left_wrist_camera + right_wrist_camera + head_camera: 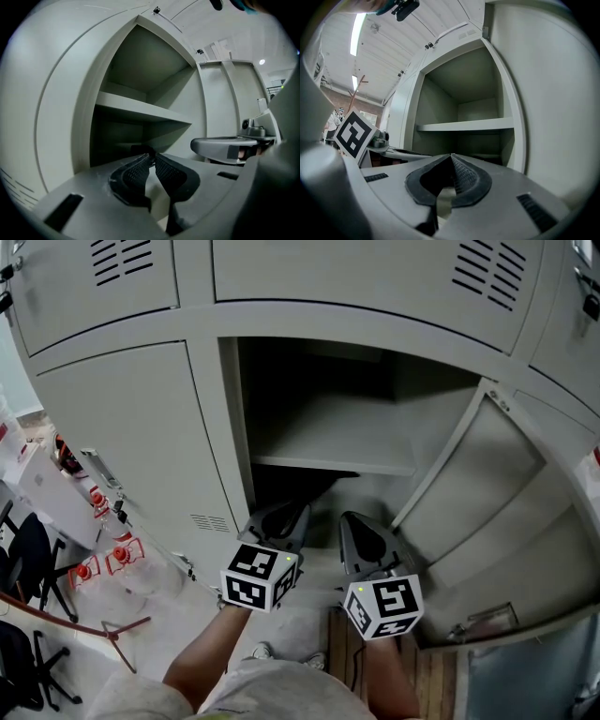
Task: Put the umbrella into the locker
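Since the umbrella seems to lie dark under the locker's shelf, and the left gripper and right gripper have fingers closed on nothing, draw both straight back without snagging it.

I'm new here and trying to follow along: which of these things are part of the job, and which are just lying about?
Part of the job: open locker, its door, left claw and right claw, both shut. The umbrella itself I cannot make out.
Just lying about: black chairs, red-and-white clutter beside them, the shut lockers around.
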The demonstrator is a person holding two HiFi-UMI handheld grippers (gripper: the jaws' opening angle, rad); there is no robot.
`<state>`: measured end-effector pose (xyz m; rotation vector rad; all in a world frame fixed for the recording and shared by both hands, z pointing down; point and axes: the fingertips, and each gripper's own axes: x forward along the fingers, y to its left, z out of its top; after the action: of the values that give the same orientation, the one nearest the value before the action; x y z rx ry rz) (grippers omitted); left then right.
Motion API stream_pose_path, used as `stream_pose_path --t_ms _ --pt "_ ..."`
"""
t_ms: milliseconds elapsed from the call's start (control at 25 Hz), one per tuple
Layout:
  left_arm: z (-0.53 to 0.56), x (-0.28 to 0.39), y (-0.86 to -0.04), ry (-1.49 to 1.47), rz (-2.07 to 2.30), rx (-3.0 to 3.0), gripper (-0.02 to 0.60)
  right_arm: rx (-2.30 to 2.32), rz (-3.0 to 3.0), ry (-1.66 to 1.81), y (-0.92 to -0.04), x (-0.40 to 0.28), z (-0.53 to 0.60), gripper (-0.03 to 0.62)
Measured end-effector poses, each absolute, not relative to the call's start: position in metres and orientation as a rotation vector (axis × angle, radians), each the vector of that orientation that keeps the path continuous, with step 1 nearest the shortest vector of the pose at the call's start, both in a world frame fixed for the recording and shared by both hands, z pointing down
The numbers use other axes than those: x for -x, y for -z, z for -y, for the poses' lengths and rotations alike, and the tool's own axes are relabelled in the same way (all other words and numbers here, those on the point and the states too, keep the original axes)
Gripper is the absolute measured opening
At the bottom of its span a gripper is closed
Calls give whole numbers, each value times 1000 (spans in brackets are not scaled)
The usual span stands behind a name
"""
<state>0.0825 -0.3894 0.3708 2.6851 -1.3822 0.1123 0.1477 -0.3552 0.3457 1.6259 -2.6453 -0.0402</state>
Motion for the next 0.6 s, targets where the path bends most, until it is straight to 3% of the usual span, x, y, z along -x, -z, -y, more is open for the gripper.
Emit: stream_pose_path --t_ms 600 --pt "387 -87 -375 -127 1373 -2679 20 -1628 2649 31 -347 -150 355 3"
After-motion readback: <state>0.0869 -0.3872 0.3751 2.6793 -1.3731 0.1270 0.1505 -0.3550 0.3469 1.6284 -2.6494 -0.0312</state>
